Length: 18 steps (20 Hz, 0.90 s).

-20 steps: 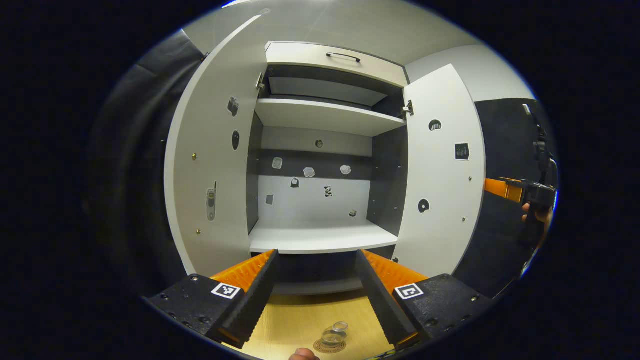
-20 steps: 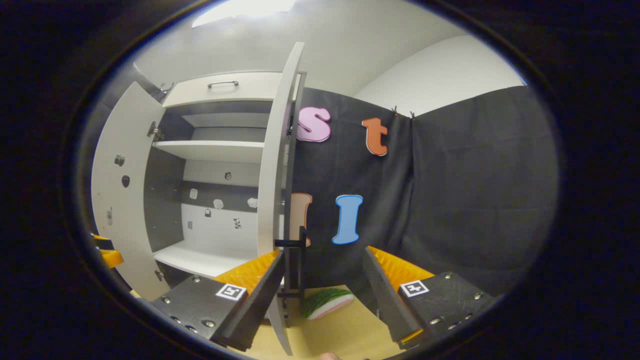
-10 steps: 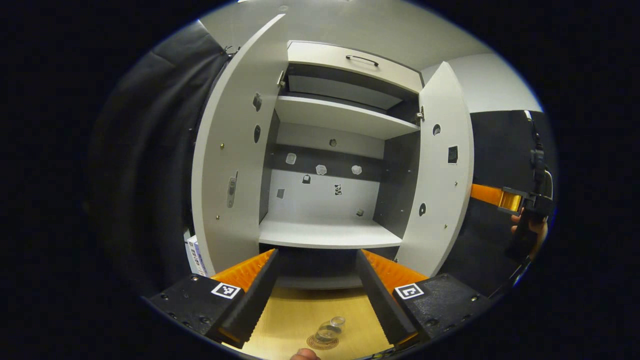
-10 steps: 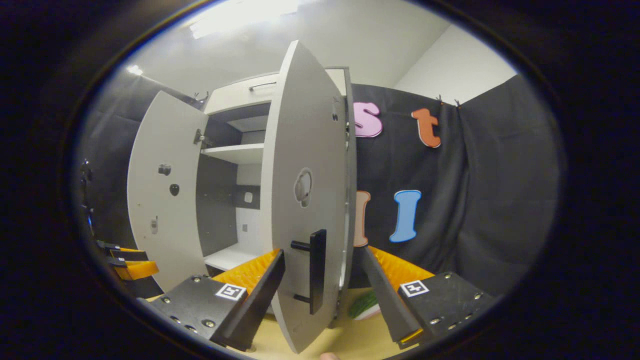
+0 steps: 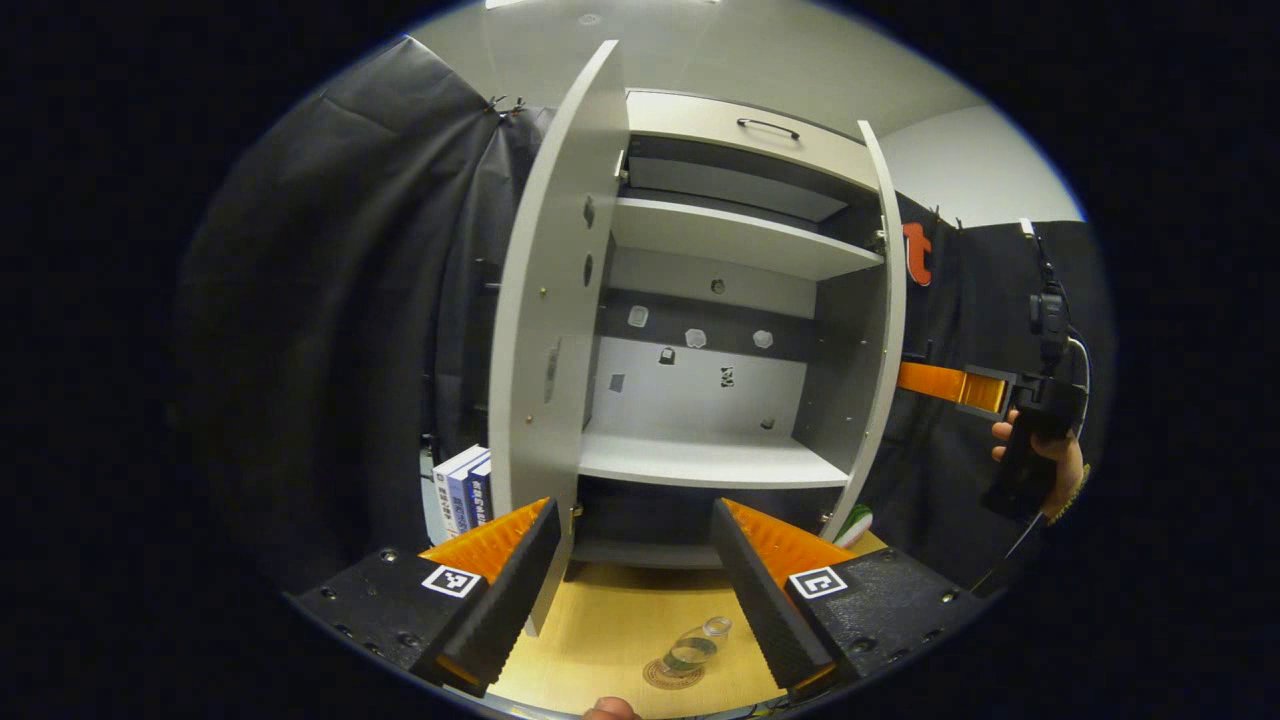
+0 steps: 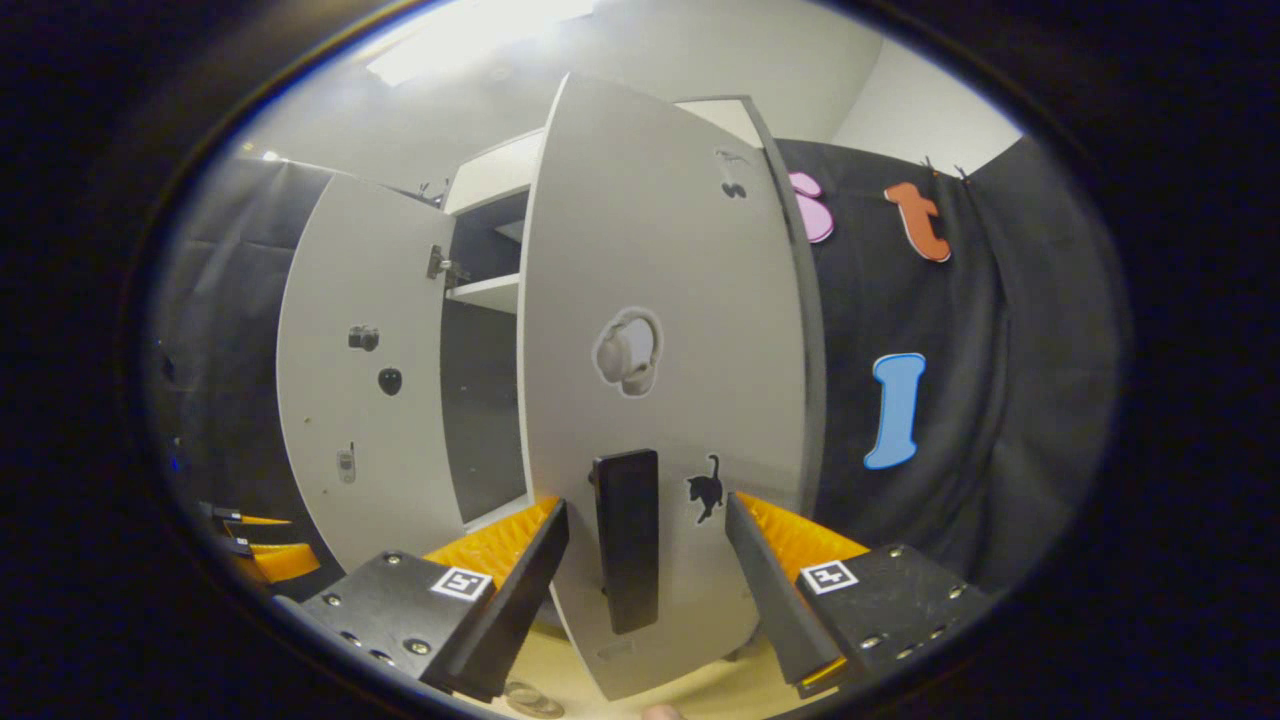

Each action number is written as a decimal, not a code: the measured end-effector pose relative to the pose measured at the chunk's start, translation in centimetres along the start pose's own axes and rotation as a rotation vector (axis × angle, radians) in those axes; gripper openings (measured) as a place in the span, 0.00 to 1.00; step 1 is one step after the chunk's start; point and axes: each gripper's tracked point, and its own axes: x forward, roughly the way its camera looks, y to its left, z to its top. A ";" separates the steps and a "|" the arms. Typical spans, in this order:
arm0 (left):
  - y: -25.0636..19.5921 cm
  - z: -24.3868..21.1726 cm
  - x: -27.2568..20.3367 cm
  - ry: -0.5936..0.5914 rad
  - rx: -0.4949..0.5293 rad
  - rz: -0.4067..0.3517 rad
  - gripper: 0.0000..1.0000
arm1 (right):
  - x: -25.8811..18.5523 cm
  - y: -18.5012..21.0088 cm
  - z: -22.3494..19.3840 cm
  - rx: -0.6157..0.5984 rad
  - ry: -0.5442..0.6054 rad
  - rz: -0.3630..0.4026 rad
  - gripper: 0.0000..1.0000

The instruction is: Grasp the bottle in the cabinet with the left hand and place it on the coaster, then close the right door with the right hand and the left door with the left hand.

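half-shut right door point(image 6: 660, 400) now, swung further closed.

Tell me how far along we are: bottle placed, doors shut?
Done: the clear glass bottle stands on the round brown coaster on the wooden table. In hand: the white right cabinet door is partly swung in, its black handle between the open right gripper's fingers, untouched. Left: finish that door, then the white left cabinet door, wide open; the left gripper is open, empty.
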 end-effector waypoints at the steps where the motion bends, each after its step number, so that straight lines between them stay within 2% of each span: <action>1: 0.6 -0.1 -0.4 0.001 -0.003 0.017 0.96 | 0.8 0.2 -0.1 -0.004 0.005 0.002 0.97; 4: 2.4 -0.3 -1.0 0.003 -0.008 0.064 0.96 | 2.8 1.5 -0.9 0.009 0.027 0.016 0.93; 5: 2.8 -0.4 -1.2 0.004 -0.008 0.078 0.92 | 3.4 1.8 -1.0 0.019 0.032 0.022 0.93; 6: 3.3 -0.4 -1.3 0.004 -0.008 0.092 0.96 | 3.9 2.2 -1.2 0.027 0.036 0.025 0.93; 12: 6.0 0.7 -1.7 -0.026 -0.009 0.169 0.96 | 5.8 3.3 -1.6 0.052 0.041 0.035 0.92; 15: 8.6 1.9 -2.3 -0.056 -0.020 0.236 0.96 | 7.3 3.6 -1.6 0.072 0.045 0.030 0.92; 16: 9.7 2.3 -2.5 -0.066 -0.023 0.264 0.92 | 7.8 3.8 -1.7 0.076 0.046 0.026 0.92; 18: 11.9 2.9 -2.7 -0.084 -0.021 0.319 0.96 | 8.9 3.9 -2.0 0.098 0.052 0.017 0.92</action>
